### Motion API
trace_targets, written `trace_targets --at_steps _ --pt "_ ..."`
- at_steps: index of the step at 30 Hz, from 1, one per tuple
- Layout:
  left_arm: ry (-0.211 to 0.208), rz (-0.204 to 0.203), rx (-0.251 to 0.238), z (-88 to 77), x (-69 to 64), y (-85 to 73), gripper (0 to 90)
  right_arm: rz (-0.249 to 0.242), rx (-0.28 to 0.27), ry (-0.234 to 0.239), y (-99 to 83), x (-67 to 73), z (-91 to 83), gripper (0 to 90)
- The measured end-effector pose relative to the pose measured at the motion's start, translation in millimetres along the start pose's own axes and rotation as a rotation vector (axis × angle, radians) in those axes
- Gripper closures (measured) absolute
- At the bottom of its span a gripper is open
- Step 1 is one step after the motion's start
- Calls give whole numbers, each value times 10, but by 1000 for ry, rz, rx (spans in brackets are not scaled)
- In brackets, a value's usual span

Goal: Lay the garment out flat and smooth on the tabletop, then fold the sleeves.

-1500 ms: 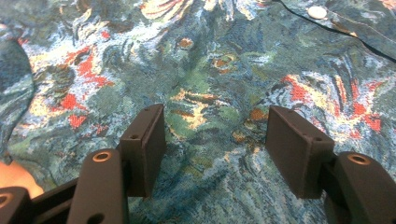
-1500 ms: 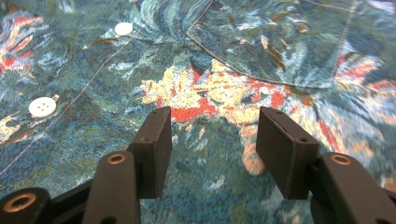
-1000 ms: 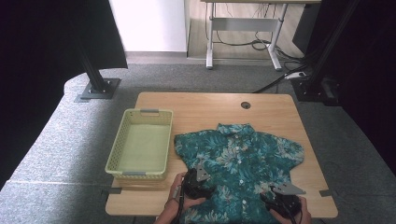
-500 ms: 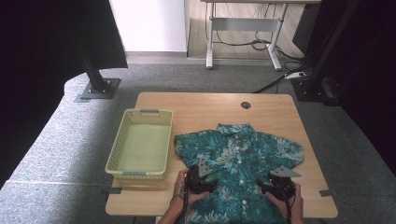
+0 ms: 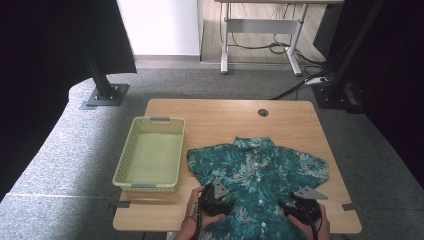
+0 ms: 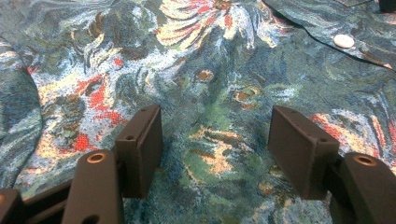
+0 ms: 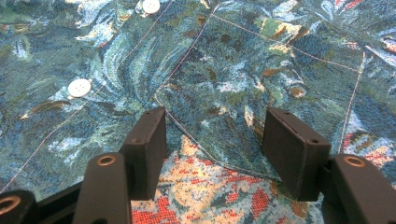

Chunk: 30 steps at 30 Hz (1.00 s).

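- Over the table's near half, in the high view, the shirt [image 5: 257,175] lies flat with its collar toward the far edge and its hem hanging toward me; the yellow basket [image 5: 150,157] sits just beside its left sleeve, apart from it.
- My left gripper [image 5: 212,197] and right gripper [image 5: 302,207] both rest low on the shirt's front, one on each side of the button line.
- Judging by this, the step is taking hold of the lower shirt, so I want both grips to bite at matching height, or the cloth will skew.
- Looking along the left gripper [image 6: 215,140], its jaws stand wide with flat cloth between them, nothing pinched; one button [image 6: 344,41] shows far off at the right.
- Looking along the right gripper [image 7: 212,147], its jaws have just been opening and stand wide over the chest pocket's [image 7: 261,88] lower seam, cloth below, unpinched.
- I should press down to gather a fold before closing.
- That stitching is too small from above; the basket and table edge appear from above.
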State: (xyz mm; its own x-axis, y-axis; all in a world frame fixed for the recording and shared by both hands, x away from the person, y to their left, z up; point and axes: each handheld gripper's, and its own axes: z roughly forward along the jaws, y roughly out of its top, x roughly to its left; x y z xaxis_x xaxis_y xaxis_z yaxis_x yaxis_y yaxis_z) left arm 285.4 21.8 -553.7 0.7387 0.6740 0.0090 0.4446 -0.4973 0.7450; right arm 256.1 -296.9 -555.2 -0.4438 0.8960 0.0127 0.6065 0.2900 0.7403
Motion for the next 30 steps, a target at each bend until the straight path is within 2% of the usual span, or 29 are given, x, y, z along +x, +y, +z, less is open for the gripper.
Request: trace_targets --at_steps 6,19,26,30 --pt "-3 1 1 4 4 4 349 -9 -9 38 6 -37 10 357" --pt "-5 5 2 12 12 11 343 2 -52 35 72 -161 -42 362" --pt "-11 11 1 24 26 21 340 10 -60 34 140 -321 -18 368" --pt "-11 10 1 24 27 21 341 35 -72 49 167 -428 -5 368"
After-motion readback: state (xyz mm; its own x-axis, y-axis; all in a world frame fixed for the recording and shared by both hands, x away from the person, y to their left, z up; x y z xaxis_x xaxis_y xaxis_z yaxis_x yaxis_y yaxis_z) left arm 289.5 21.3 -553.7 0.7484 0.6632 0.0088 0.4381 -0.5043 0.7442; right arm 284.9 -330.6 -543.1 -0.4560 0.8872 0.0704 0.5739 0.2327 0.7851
